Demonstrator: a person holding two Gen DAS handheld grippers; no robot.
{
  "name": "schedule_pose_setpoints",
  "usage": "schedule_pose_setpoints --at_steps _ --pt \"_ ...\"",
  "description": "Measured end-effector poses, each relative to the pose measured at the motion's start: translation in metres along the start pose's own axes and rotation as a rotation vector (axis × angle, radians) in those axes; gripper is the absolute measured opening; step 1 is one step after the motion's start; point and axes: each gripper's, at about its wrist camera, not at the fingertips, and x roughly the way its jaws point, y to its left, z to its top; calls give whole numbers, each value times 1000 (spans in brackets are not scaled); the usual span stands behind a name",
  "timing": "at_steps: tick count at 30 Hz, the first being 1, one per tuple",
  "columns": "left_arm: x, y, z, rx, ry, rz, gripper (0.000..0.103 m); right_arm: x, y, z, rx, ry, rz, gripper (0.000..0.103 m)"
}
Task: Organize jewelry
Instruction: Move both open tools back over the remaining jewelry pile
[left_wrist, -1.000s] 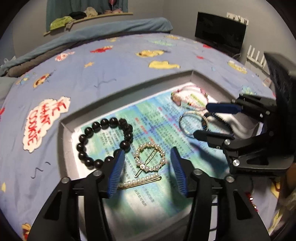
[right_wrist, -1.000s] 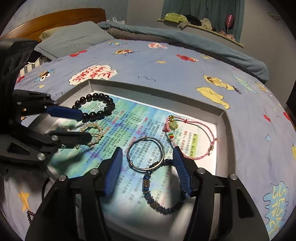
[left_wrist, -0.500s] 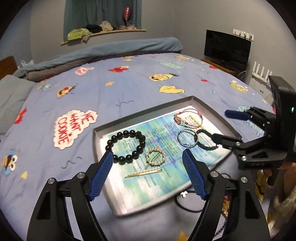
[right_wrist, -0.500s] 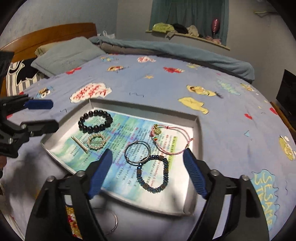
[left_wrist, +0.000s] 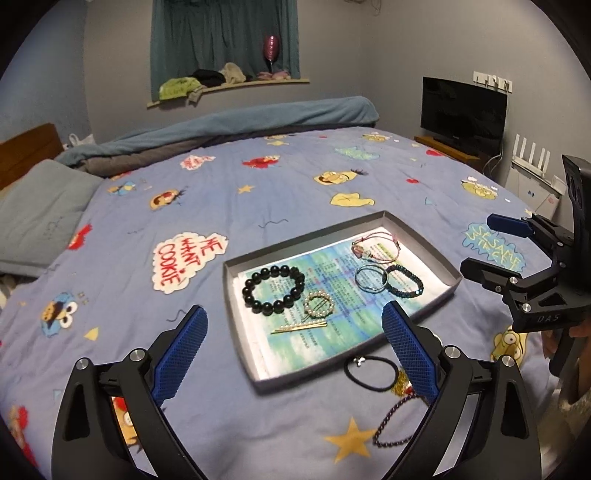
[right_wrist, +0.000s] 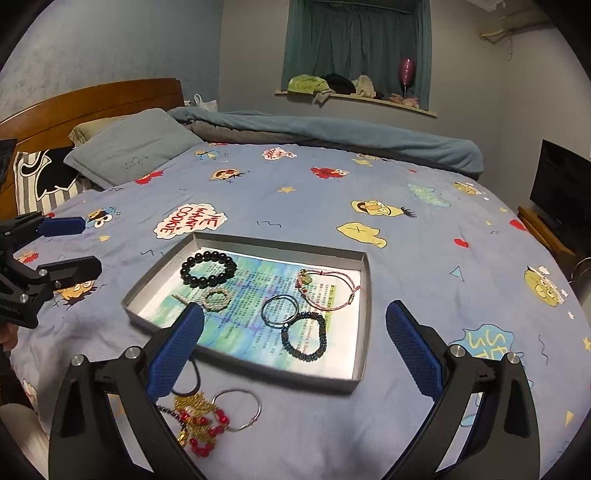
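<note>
With both grippers, left (left_wrist: 291, 347) and right (right_wrist: 293, 343), wide and empty, lower onto one loose piece (right_wrist: 236, 404), pinch, lift to tray (right_wrist: 364, 317).

Tray (right_wrist: 364, 317) print unreadable (too small); hair tie (right_wrist: 195, 376) half-hidden.

Both wrist cameras look down across the bed (left_wrist: 280, 192) from its near edge. They share the grey tray (left_wrist: 236, 295) (right_wrist: 364, 332), each from a little way back.
</note>
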Motion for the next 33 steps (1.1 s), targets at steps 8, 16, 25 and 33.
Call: schedule_pose_setpoints --at_steps 8,16,25,33 --pt "-28 -4 -22 -14 -1 12 96 -26 20 -14 -45 7 -4 97" --pt "-44 -19 -53 -21 -4 -5 96 -38 31 -35 -10 1 12 97" --pt "-24 -31 -85 -27 20 27 96 -29 26 -60 49 18 -7 97" --pt "2 -34 -109 -12 53 7 96 -12 10 -83 94 65 7 97"
